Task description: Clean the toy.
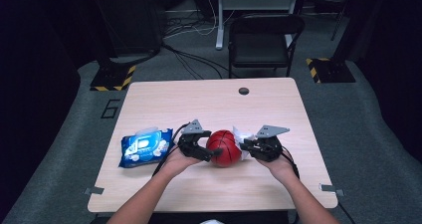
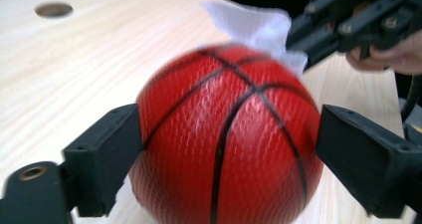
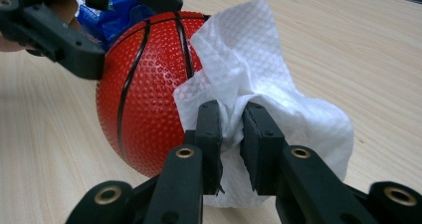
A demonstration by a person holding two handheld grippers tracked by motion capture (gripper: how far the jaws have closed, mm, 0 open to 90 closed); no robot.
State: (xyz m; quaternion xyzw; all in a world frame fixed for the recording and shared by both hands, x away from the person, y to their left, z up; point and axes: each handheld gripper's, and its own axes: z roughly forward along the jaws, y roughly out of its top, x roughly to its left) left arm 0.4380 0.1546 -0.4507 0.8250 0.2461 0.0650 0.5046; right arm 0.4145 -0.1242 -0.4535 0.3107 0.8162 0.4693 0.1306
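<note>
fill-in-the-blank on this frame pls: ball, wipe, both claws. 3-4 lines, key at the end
1. The left claw has its jaws on either side of the red ____, a small basketball.
2. The right claw is shut on a white ____ held against the ball.
3. The blue pack of wipes lies on the table beside the person's ____ hand.

Missing words: ball; wipe; left

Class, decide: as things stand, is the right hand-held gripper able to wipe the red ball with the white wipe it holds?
Probably yes. The right hand-held gripper pinches the white wipe, which already lies against the red ball; the left hand-held gripper steadies the ball, and nothing lies between.
</note>
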